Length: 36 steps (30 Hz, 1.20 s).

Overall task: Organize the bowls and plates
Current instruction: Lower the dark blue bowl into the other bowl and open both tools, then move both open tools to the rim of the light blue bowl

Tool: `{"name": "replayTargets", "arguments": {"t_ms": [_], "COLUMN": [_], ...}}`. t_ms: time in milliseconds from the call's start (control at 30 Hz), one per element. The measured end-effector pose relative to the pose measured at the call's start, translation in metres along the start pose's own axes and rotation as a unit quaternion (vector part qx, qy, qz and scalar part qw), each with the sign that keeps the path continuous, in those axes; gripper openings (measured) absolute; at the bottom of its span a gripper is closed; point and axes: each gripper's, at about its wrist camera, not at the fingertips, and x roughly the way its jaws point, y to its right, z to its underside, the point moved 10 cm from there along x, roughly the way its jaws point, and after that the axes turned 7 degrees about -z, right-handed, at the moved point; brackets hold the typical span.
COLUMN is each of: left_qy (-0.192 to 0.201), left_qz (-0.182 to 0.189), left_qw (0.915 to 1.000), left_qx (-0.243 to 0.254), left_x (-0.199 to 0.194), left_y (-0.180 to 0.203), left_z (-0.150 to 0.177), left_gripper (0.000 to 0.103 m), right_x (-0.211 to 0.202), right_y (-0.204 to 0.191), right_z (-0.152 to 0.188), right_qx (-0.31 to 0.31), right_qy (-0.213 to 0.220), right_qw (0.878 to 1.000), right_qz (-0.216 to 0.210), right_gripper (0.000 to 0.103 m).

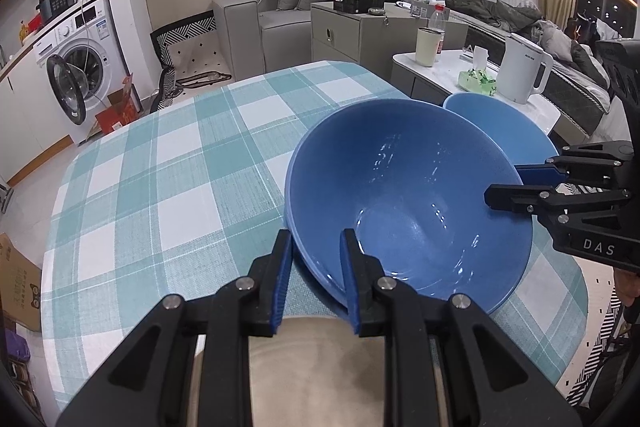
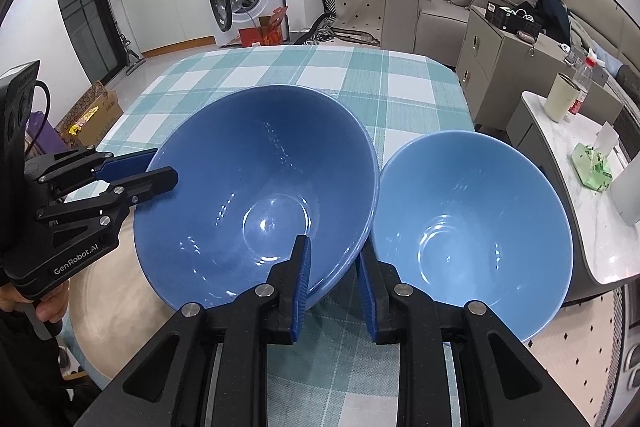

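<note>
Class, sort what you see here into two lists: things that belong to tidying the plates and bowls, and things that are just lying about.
Belonging to the job:
- dark blue bowl
- light blue bowl
- left claw, clamped on the dark bowl's rim
- right claw, clamped on the same rim

Just lying about:
- white kettle
- cream cup
- plastic bottle
- green tissue pack
</note>
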Motion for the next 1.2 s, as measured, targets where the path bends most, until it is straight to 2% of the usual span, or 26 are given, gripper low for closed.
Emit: {"name": "replayTargets", "arguments": {"t_ms": [200,467,567,600,633,733,867,1000,1133,1200], "left_qy": [0.000,-0.010,-0.005,-0.003,0.000,0.008,0.017,0.024,0.035,0.040], "left_qz": [0.002,0.001,0.004,0.004,0.003,0.002,0.001,0.005,0.005,0.005], "left_qw": [1.0000,0.9999,0.9999,0.9999,0.9999,0.9999,0.9998,0.9997,0.9994,0.9992], "left_qx": [-0.002,-0.008,-0.011,-0.011,-0.011,-0.011,-0.009,-0.003,0.003,0.006], "left_x": [0.001,0.003,0.001,-0.001,-0.003,-0.008,-0.016,-0.021,-0.025,-0.028], "left_y": [0.000,-0.002,-0.003,-0.003,-0.003,-0.005,-0.005,0.000,0.007,0.011], "left_z": [0.001,0.004,0.003,0.003,0.001,-0.005,-0.010,-0.014,-0.020,-0.024], "left_gripper": [0.022,0.027,0.034,0.038,0.043,0.051,0.054,0.061,0.086,0.089], "right_x": [0.000,0.002,0.001,-0.001,-0.002,-0.009,-0.024,-0.041,-0.053,-0.058], "right_y": [0.000,-0.004,-0.004,-0.005,-0.004,0.001,0.013,0.026,0.037,0.041], "right_z": [0.001,0.002,0.001,0.001,0.000,-0.003,-0.009,-0.012,-0.011,-0.008], "right_qx": [0.000,-0.011,-0.016,-0.018,-0.019,-0.016,0.006,0.025,0.033,0.042], "right_qy": [-0.001,0.000,0.003,0.005,0.008,0.020,0.046,0.069,0.080,0.083], "right_qw": [1.000,1.000,1.000,1.000,1.000,1.000,0.999,0.997,0.996,0.996], "right_qz": [-0.002,0.002,0.000,-0.001,0.000,0.002,-0.004,-0.002,0.002,-0.002], "right_gripper": [0.026,0.038,0.040,0.042,0.048,0.052,0.078,0.086,0.093,0.098]}}
